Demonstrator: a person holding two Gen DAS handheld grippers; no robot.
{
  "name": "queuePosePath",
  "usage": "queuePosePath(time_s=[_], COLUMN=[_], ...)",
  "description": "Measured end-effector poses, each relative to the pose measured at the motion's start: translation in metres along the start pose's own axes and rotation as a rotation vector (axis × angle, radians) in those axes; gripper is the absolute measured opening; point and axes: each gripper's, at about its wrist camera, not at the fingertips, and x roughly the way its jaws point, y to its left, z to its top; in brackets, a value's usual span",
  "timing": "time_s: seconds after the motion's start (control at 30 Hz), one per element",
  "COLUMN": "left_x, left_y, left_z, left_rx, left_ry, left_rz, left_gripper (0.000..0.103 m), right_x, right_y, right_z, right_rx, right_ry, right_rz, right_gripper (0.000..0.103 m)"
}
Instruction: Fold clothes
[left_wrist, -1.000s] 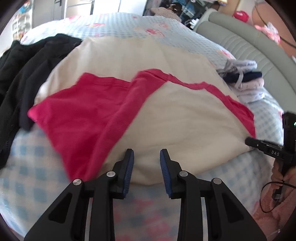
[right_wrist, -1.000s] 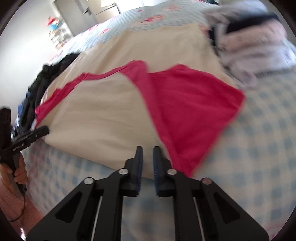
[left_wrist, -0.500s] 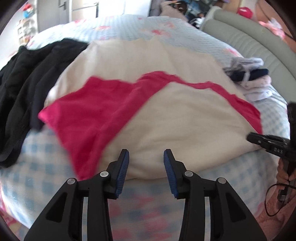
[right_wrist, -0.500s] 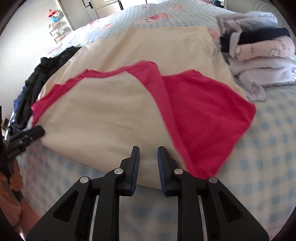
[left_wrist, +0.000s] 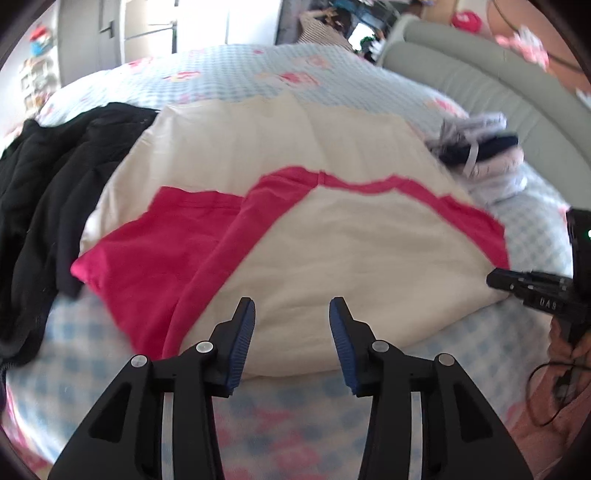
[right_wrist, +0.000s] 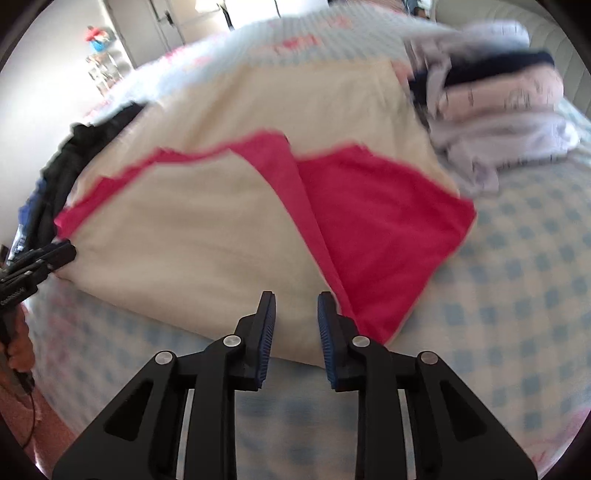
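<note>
While both tools hang just short of the bed's near edge, neither holds anything: the left tool (left_wrist: 291, 325) stands wide apart at the bottom of its frame, the right tool (right_wrist: 295, 325) narrower but with a clear gap between its jaws. Just beyond them, mid-frame, lies the cream and pink garment (left_wrist: 332, 266), spread over the checked bedsheet (right_wrist: 517, 295), with a pink panel (right_wrist: 376, 225) lying open at centre right of the right view.

The near hem bulges thick, so a pinch there could, I judge, catch the sheet beneath, or only the top layer, and drag the fold askew. The pink panel's tip sits close to the bed's edge and might slide off if tugged.

Open sheet lies at lower right of the right view. Farther back, a black heap (left_wrist: 55, 192) crowds the garment at the left view's left edge, seemingly touching it, and a folded stack (right_wrist: 495, 107) sits at upper right, near the garment's far corner, where a wide sweep could topple it.
</note>
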Motion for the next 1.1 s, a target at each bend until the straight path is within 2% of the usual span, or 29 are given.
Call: queuePosePath(time_s=[0.1, 0.13, 0.17, 0.2, 0.27, 0.33, 0.4, 0.53, 0.7, 0.83, 0.9, 1.03, 1.1], left_x=[-0.002, -0.007, -0.013, -0.018, -0.028, -0.035, -0.036, -0.034, -0.032, -0.031, -0.024, -0.01, -0.01], left_y=[0.024, 0.031, 0.038, 0.04, 0.039, 0.035, 0.034, 0.044, 0.056, 0.066, 0.062, 0.052, 0.06], left_z=[-0.009, -0.012, -0.015, -0.016, -0.016, -0.011, -0.007, -0.007, -0.007, -0.008, -0.008, -0.008, -0.012], left_rx=[-0.045, -0.07, -0.097, -0.105, -0.113, -0.125, -0.141, -0.152, -0.166, -0.178, -0.169, -0.149, -0.165], left_ry=[0.023, 0.016, 0.008, -0.004, -0.036, -0.072, -0.084, -0.078, -0.07, -0.064, -0.044, -0.003, -0.012], left_rz=[0.03, 0.015, -0.004, -0.003, -0.02, -0.052, -0.089, -0.073, -0.05, -0.032, -0.026, -0.016, 0.022], left_gripper=[0.041, 0.039, 0.039, 0.039, 0.04, 0.043, 0.044, 0.044, 0.044, 0.044, 0.044, 0.044, 0.044], right_x=[-0.013, -0.018, -0.024, -0.031, -0.04, -0.04, -0.031, -0.003, -0.017, -0.028, -0.024, -0.007, -0.009], right_y=[-0.022, -0.026, -0.029, -0.03, -0.03, -0.028, -0.02, -0.012, -0.021, -0.017, -0.015, -0.013, -0.022], right_z=[-0.005, -0.006, -0.006, -0.006, -0.004, 0.001, 0.003, -0.002, -0.003, 0.005, 0.009, 0.002, -0.004], right_rx=[0.077, 0.084, 0.086, 0.081, 0.074, 0.077, 0.041, -0.039, -0.017, 0.012, 0.018, -0.015, 0.006], right_ry=[-0.03, -0.043, -0.06, -0.083, -0.114, -0.112, -0.082, -0.003, -0.034, -0.091, -0.079, -0.016, -0.022], right_rz=[0.087, 0.092, 0.084, 0.055, 0.009, 0.037, 0.01, -0.094, -0.082, -0.066, -0.039, -0.092, -0.06], right_gripper=[0.018, 0.017, 0.018, 0.023, 0.023, 0.023, 0.023, 0.021, 0.021, 0.024, 0.024, 0.024, 0.023])
